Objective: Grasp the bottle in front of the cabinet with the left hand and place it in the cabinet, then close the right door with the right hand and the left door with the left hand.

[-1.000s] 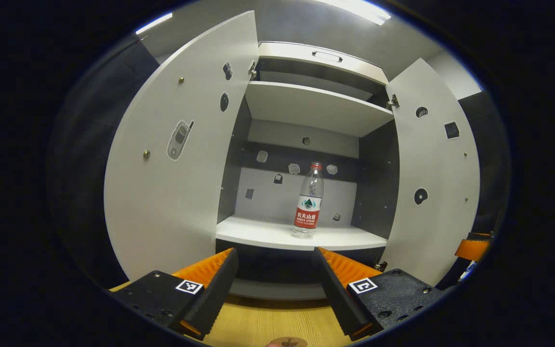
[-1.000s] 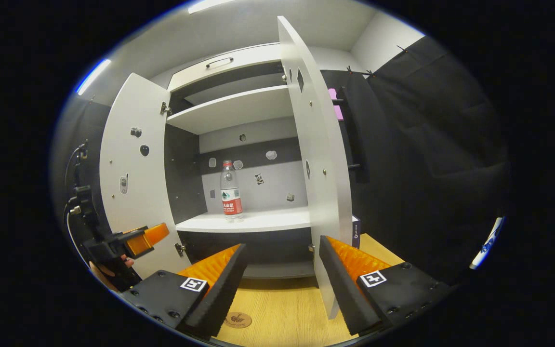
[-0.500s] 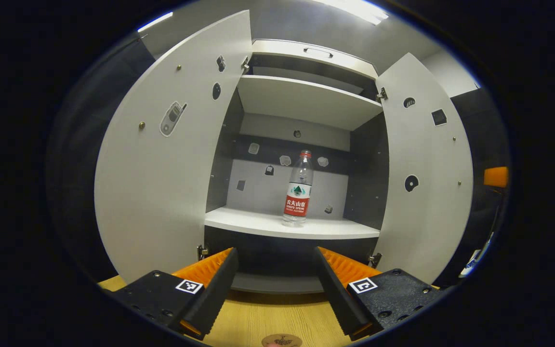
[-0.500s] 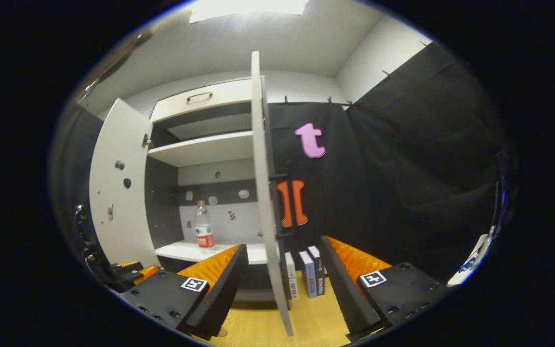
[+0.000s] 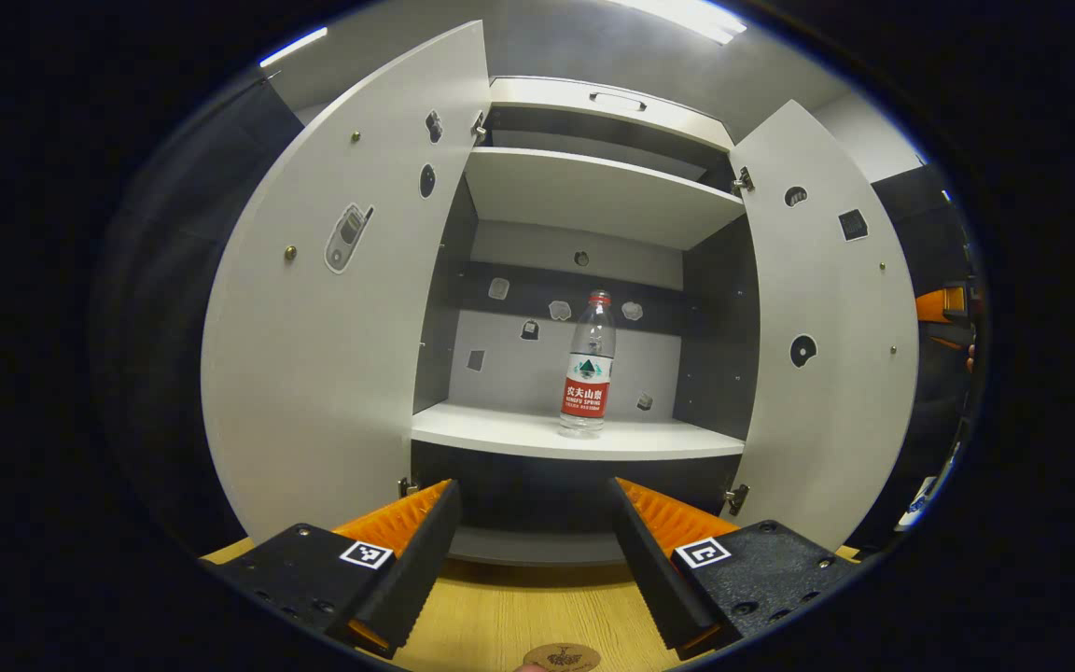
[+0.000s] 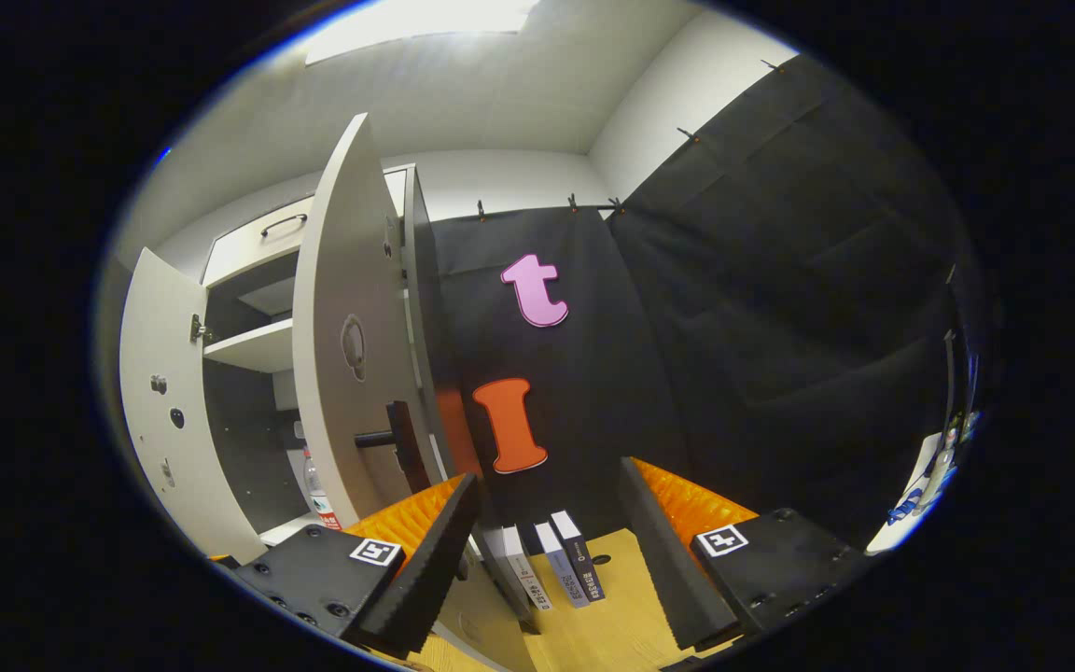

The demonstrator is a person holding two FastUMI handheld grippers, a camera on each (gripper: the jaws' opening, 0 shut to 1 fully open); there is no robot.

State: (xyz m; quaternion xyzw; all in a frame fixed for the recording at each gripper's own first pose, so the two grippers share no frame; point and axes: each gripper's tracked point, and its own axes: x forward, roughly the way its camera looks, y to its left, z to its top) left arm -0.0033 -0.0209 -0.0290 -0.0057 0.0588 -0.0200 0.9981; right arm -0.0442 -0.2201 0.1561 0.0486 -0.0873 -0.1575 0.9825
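Observation:
A clear water bottle (image 5: 588,364) with a red label stands upright on the lower shelf (image 5: 519,436) of the white cabinet, both doors swung wide. My left gripper (image 5: 533,551) hangs open and empty in front of the cabinet, well short of the bottle. The left door (image 5: 332,355) is to its left, the right door (image 5: 827,327) to its right. My right gripper (image 6: 547,551) is open and empty, beside the outer face of the right door (image 6: 342,345), whose dark handle (image 6: 390,439) sticks out just left of it. The bottle (image 6: 318,495) peeks past that door's edge.
Three books (image 6: 547,565) stand on the wooden tabletop (image 6: 612,616) against the black cloth wall, between my right fingers. An upper shelf (image 5: 593,191) and a drawer front (image 5: 607,98) top the cabinet. The other gripper (image 5: 943,303) shows far right beyond the right door.
My right gripper has swung rightwards around the right door's edge and now faces its outer side and handle. The left gripper has barely shifted; the bottle has stayed on the shelf.

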